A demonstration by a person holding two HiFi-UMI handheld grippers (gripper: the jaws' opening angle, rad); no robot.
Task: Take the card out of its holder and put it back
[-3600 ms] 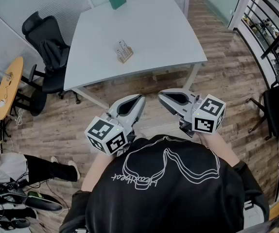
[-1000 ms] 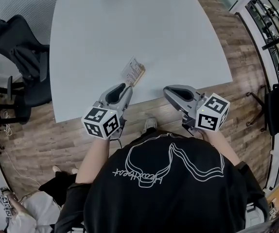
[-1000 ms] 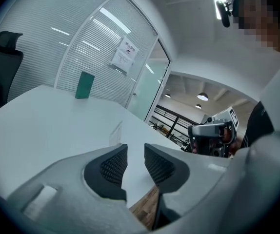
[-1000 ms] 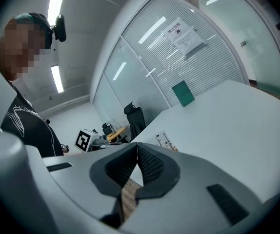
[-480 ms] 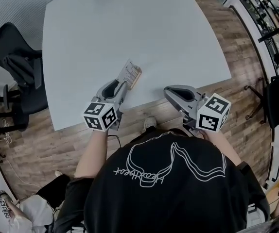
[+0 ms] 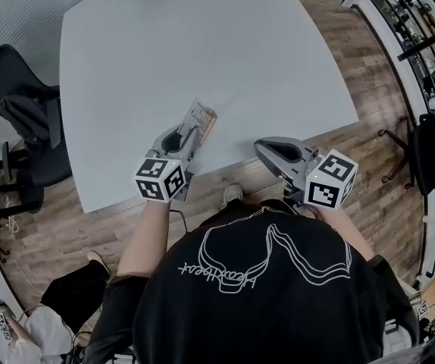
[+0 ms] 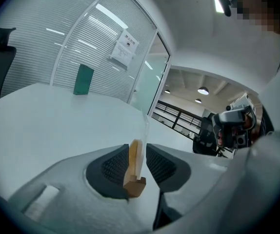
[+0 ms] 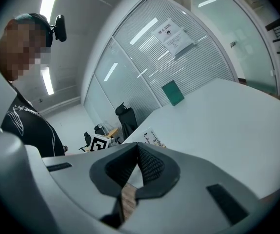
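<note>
- One white table [image 6: 202,44] fills the upper part of the head view, above a wooden floor [image 6: 369,158]
- One card holder [image 7: 134,186], a small wooden block, stands on the table near its front edge
- One card [image 6: 199,114] stands upright in the holder's slot; it has not been taken out
- Two grippers are in view, each carrying one marker cube: the left cube [image 6: 161,179] and the right cube [image 6: 329,180]
- The left gripper [image 6: 187,133] reaches over the table edge to the holder. Its jaws have just been opening and then closing a little. They stand apart, with the holder and its card between them. In the left gripper view one ribbed pad lies just beside each face, and neither clearly presses on it
- The right gripper [image 6: 261,149] hangs level with the table's front edge, well apart from the holder. Its jaws are together at the tips with nothing held; the right gripper view shows only floor through the gap below the pads
- In the right gripper view the card and the left cube show beyond the closed jaws, off to the left
- One green board [image 7: 83,80] stands upright at the far side of the table, well apart from the holder
- One black office chair [image 6: 9,89] stands beside the table's left side
- The person holding the grippers wears a black shirt [image 6: 263,294] with a white line drawing on it
</note>
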